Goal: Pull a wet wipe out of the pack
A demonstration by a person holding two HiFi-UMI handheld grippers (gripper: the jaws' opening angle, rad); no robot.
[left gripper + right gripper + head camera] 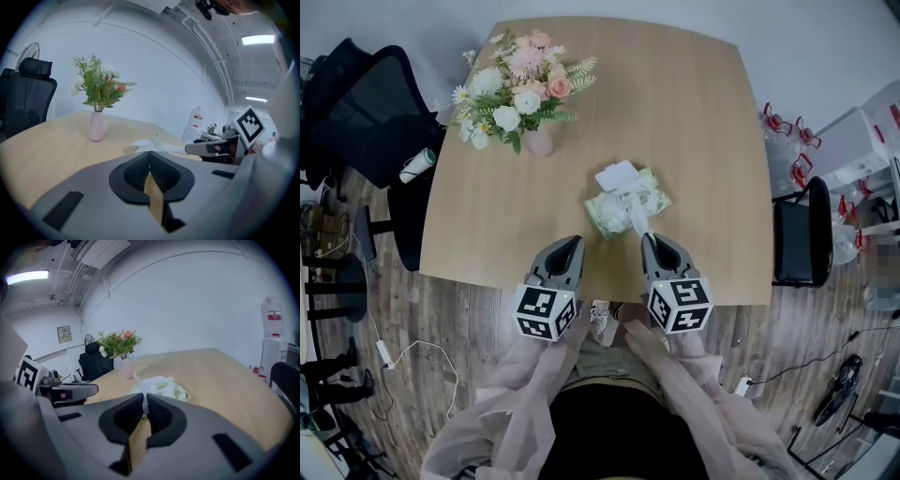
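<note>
A green-patterned wet wipe pack (628,204) lies mid-table on the wooden table (694,112), its white lid (617,175) flipped up. A white wipe (638,219) stretches from the pack's opening toward me into my right gripper (649,240), which is shut on its end. In the right gripper view the wipe (145,400) shows as a thin white strip pinched between the pads, with the pack (163,386) just beyond. My left gripper (573,244) hovers over the table's near edge left of the pack, jaws shut with nothing in them (150,158).
A pink vase of flowers (525,94) stands at the table's far left. A black office chair (366,112) sits left of the table and a black chair (802,234) to its right. Cables lie on the floor.
</note>
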